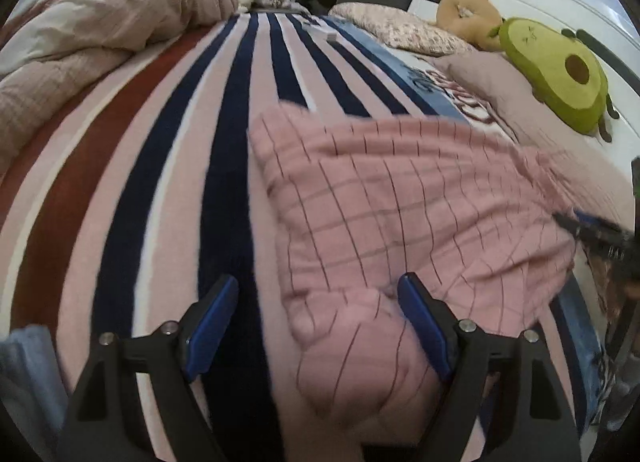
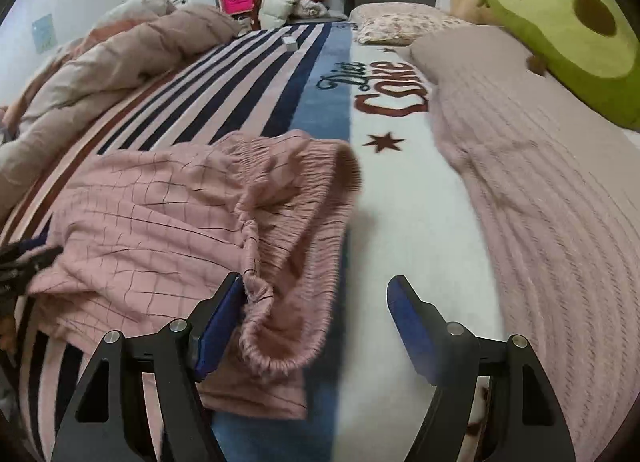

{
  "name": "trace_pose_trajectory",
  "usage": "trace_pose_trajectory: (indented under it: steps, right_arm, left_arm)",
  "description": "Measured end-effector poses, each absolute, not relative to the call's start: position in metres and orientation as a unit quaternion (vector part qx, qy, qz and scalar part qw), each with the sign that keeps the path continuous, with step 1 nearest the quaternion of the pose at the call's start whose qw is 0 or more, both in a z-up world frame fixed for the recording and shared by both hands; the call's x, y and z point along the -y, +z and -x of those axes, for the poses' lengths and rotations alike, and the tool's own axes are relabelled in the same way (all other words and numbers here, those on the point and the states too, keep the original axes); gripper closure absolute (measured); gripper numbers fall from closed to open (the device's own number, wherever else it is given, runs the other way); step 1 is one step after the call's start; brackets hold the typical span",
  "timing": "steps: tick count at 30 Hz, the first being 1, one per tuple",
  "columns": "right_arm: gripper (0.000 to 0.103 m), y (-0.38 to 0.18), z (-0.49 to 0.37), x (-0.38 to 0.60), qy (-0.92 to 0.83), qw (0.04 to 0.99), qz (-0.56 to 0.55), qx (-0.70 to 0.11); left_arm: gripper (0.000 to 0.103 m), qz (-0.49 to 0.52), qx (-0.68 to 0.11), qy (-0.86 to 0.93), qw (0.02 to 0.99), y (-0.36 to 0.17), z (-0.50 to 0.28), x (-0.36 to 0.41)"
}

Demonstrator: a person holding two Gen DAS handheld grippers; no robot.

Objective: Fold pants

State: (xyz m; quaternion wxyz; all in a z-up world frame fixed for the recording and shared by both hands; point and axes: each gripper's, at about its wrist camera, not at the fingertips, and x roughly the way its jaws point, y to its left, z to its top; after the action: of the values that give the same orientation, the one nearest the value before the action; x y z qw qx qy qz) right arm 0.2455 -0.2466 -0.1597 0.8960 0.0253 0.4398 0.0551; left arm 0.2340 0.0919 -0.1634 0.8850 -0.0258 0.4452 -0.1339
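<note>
Striped blanket (image 1: 168, 165), pink checked pants (image 1: 400, 197) lying crosswise, waistband (image 2: 304, 189) rightward.

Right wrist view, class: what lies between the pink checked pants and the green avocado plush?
In the right wrist view, between the pants and avocado plush lie bare printed blanket and a ribbed pink pillow.

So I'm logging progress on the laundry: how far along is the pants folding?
Early. Done: the pink checked pants lie spread on the striped blanket, still rumpled, with no neat fold visible. In hand: nothing; the left hand-held gripper stands open over a leg end, and the right hand-held gripper is open at the elastic waistband. Left: smoothing and all folds.
</note>
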Motion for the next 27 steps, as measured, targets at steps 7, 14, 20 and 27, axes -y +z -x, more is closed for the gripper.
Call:
trace_pose_trajectory:
  steps: [7,14,20,27]
  right_arm:
    - [0.033,-0.144,-0.256,0.248,0.115,0.897,-0.084,-0.418]
    - [0.024,-0.18,-0.278,0.227,0.165,0.866,-0.081,-0.465]
    - [0.024,-0.191,-0.274,0.23,0.2,0.858,-0.107,-0.46]
    - [0.065,-0.192,-0.267,0.219,0.235,0.855,-0.117,-0.447]
  left_arm:
    - [0.018,0.08,-0.434,-0.123,0.889,-0.143,-0.237,-0.106]
    - [0.018,0.11,-0.476,-0.134,0.862,-0.161,-0.258,-0.094]
    - [0.02,0.145,-0.47,-0.157,0.856,-0.173,-0.266,-0.087]
    - [0.069,0.138,-0.454,-0.182,0.861,-0.167,-0.263,-0.066]
